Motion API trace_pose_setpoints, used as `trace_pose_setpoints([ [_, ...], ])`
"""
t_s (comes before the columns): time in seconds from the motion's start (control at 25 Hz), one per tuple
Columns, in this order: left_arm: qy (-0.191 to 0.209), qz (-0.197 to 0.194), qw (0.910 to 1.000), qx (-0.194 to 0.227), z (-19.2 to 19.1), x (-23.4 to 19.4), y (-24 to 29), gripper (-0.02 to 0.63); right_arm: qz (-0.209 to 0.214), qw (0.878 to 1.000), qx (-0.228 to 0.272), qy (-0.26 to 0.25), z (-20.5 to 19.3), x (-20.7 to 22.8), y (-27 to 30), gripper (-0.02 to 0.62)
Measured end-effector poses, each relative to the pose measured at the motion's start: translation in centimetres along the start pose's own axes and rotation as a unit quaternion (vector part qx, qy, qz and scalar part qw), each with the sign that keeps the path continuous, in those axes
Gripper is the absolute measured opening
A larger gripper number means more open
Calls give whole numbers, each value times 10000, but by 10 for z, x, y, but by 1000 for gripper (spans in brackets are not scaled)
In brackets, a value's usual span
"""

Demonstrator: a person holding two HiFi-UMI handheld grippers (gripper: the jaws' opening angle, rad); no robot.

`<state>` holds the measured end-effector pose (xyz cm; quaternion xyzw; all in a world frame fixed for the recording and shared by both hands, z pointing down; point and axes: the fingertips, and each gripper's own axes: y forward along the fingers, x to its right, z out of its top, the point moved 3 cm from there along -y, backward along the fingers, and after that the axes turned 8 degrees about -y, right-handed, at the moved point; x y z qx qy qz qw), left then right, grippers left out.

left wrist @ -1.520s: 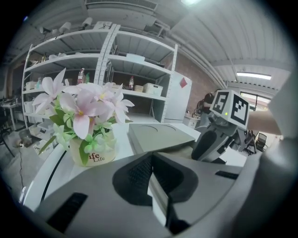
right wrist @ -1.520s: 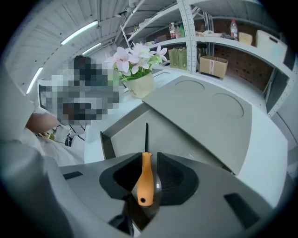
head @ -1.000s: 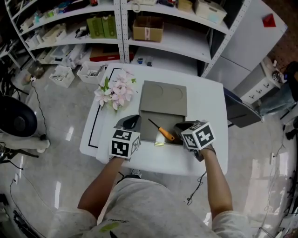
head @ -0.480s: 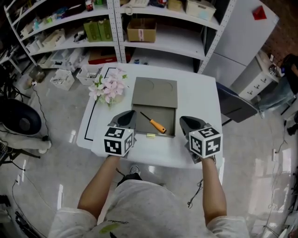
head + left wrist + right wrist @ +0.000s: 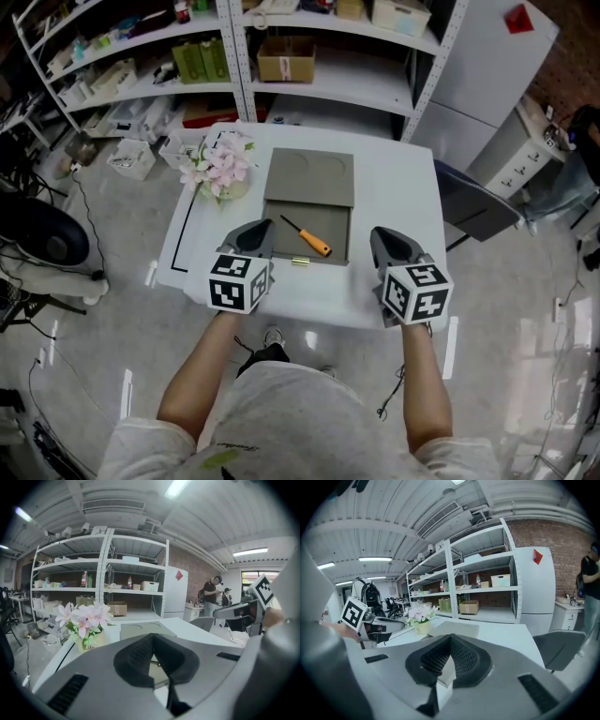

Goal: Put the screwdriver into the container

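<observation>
White tabletop (image 5: pixel 394 187) – grey container (image 5: pixel 333 220) at centre, flat lid panel behind. Left gripper (image 5: pixel 261 228) by container's near-left corner, jaws together, empty. Right gripper (image 5: pixel 384 236) right of container, jaws together, empty. Pink flowers (image 5: pixel 217 167) left of lid. Orange-handled screwdriver (image 5: pixel 307 237) lies diagonally inside container — clear of both grippers.

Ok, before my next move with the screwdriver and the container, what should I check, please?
1. Screwdriver lies inside the container: ok.
2. Right hand-held gripper shut, nothing between its jaws: ok.
3. Left hand-held gripper shut and empty: ok.
4. Lid closed: not ok, it lies open and flat.
5. Small yellowish piece on the table at the container's front edge: what it is, cannot tell.
</observation>
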<state>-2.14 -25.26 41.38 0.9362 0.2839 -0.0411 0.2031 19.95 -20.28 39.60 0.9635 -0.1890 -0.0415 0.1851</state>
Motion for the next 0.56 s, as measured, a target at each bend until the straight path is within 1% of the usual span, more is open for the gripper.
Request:
trace_pose_setpoints([
  [0.56,25,-75,9999,-118,-5,6,-6,4,65,10000,-11,49,-3,-7,-7,3],
])
